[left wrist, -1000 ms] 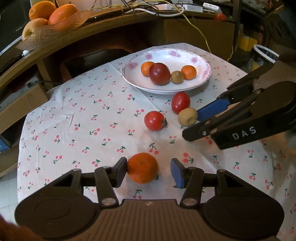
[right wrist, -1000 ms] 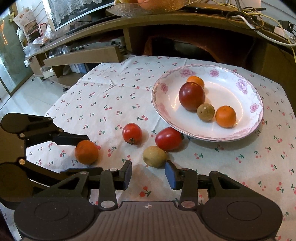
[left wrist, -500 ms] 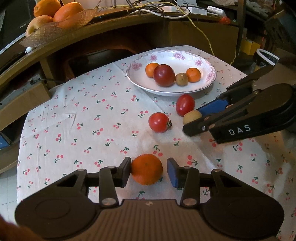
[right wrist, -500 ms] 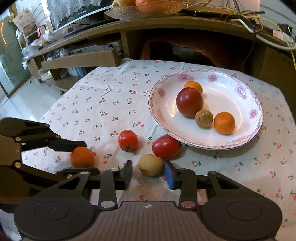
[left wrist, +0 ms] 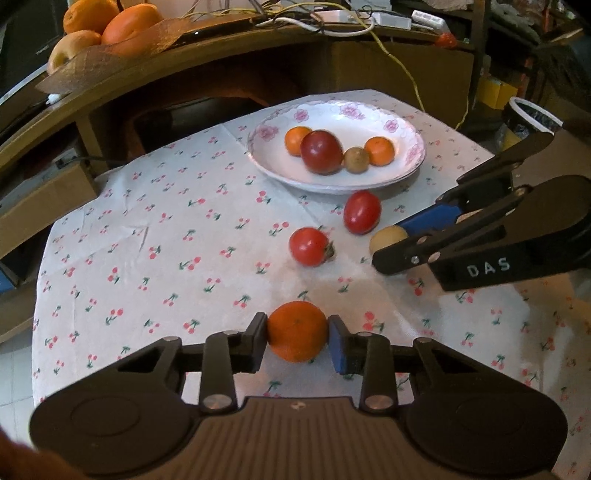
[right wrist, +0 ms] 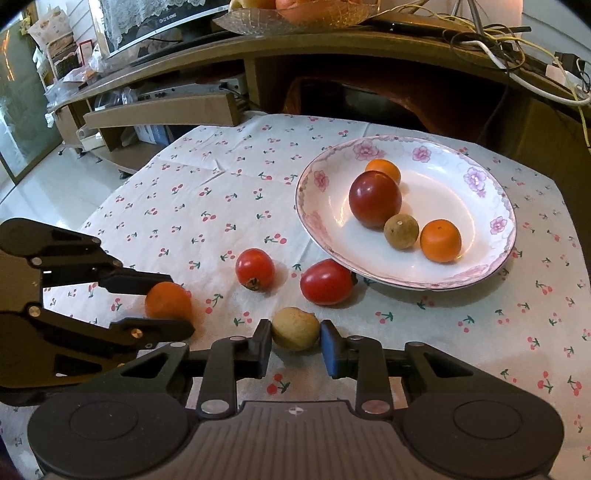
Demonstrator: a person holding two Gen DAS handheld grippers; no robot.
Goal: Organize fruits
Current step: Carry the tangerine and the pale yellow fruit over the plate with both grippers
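My left gripper [left wrist: 297, 338] is shut on an orange [left wrist: 297, 330], which rests on the cherry-print cloth; it also shows in the right wrist view [right wrist: 168, 301]. My right gripper [right wrist: 294, 341] is shut on a small yellow-brown fruit [right wrist: 295, 328], seen in the left wrist view [left wrist: 388, 238] too. Two red tomatoes [right wrist: 255, 268] [right wrist: 327, 281] lie on the cloth between the grippers and the white flowered plate [right wrist: 487, 254]. The plate holds two oranges, a dark red fruit [right wrist: 375, 198] and a small brown fruit [right wrist: 400, 231].
A wooden shelf [right wrist: 332, 48] runs behind the table with a glass bowl of fruit [left wrist: 107, 26] and cables on it. A cardboard box [right wrist: 162, 114] stands at the far left. The table's edge drops to the floor at the left.
Both grippers have moved forward and closed: the left one onto the orange, the right one onto the yellow-brown fruit.
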